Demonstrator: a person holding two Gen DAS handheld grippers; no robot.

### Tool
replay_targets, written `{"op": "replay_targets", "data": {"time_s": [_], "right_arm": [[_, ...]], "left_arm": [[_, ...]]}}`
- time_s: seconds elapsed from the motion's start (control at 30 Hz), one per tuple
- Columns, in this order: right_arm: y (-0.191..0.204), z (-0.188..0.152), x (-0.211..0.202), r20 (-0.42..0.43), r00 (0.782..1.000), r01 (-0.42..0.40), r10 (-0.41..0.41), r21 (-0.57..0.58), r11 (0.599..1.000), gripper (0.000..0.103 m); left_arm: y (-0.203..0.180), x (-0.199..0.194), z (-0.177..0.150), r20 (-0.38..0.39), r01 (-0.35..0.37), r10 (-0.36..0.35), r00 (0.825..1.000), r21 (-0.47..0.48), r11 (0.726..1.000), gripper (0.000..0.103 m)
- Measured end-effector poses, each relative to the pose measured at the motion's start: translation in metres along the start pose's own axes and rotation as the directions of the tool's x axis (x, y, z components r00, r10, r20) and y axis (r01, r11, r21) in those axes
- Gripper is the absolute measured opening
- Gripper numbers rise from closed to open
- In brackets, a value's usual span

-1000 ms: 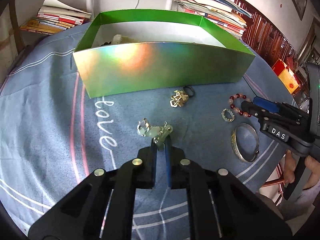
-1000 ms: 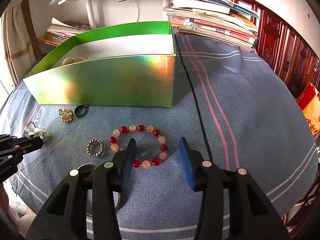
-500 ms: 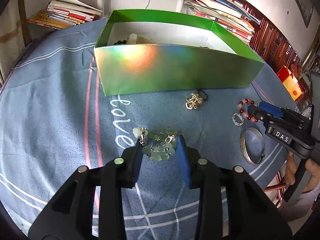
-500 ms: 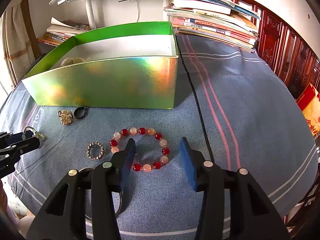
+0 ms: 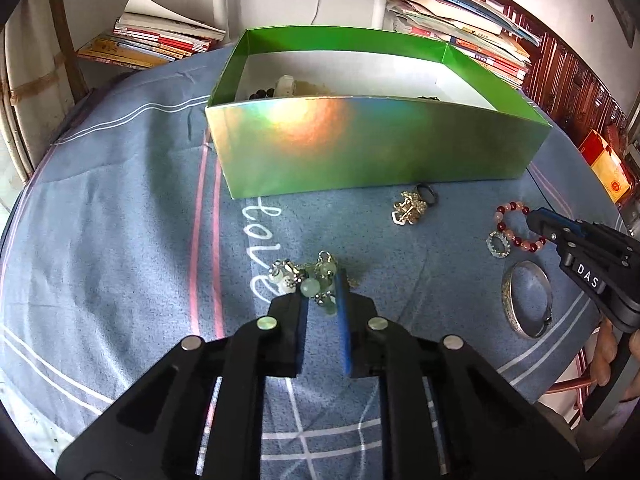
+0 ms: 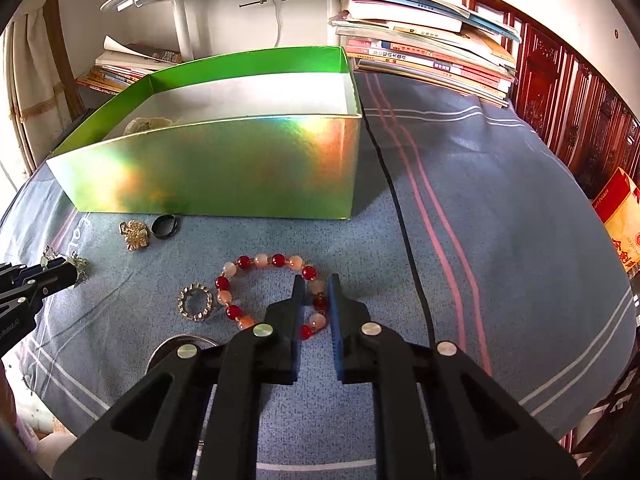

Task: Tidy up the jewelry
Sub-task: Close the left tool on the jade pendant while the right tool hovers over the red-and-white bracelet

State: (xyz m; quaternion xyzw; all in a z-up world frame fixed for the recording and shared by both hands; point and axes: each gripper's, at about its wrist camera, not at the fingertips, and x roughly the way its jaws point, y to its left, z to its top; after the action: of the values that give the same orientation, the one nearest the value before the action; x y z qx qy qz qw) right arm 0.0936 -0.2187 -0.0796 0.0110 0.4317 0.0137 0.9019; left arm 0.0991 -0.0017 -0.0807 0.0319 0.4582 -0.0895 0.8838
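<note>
Green bead bracelet (image 5: 316,280): you are pinching it with your left gripper (image 5: 323,296), jaws narrowed onto the bunched beads and silver charms, on the blue cloth (image 5: 120,220) just in front of the printed script; whether it is lifting clear of the cloth cannot be told.

Red and pink bead bracelet (image 6: 256,276): it is lying in a loop on the cloth, and your right gripper (image 6: 314,300) is closing its jaws onto the loop's right side, a few beads sitting between the blue pads.

Studded silver ring (image 6: 195,303): it is resting just left of that loop, apart from both tools.

Silver bangle (image 5: 527,304): it is lying flat nearest you on the right.

Gold ornament (image 5: 408,208) and black ring (image 5: 427,193): they are sitting side by side close to the box's front wall.

Green box (image 5: 360,152): it is standing open behind everything, with a few dark and pale pieces showing inside at its left end.

Stacked books (image 6: 424,56): they are lying beyond the box.
</note>
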Motion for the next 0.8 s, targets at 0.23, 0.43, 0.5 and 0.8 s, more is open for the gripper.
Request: {"op": "replay_targets", "data": {"time_s": [0.23,0.43,0.5,0.8], "right_arm": [[-0.0066,-0.0023,-0.0027,-0.006,0.998,0.061,-0.061,0.029,0.998,0.013],[-0.0079,-0.0047,-0.0045,-0.012,0.999,0.047,-0.046,0.041,0.998,0.029],[-0.0079,-0.0043,-0.0033,-0.008,0.999,0.049,-0.049,0.044,0.998,0.036],[-0.007,-0.0048,-0.0023,0.005,0.999,0.044,-0.045,0.043,0.998,0.037]], "left_arm": [[0.001,0.0021,-0.0021,-0.001,-0.054,0.054,0.999,-0.012,0.998,0.016],[0.0045,0.0006,-0.0019,0.001,-0.043,0.043,0.999,-0.03,0.999,0.035],[0.0069,-0.0006,-0.0007,0.011,-0.032,0.033,0.999,-0.04,0.999,0.043],[0.0043,0.0059,0.0008,0.014,-0.051,0.051,0.999,-0.041,0.998,0.039]]}}
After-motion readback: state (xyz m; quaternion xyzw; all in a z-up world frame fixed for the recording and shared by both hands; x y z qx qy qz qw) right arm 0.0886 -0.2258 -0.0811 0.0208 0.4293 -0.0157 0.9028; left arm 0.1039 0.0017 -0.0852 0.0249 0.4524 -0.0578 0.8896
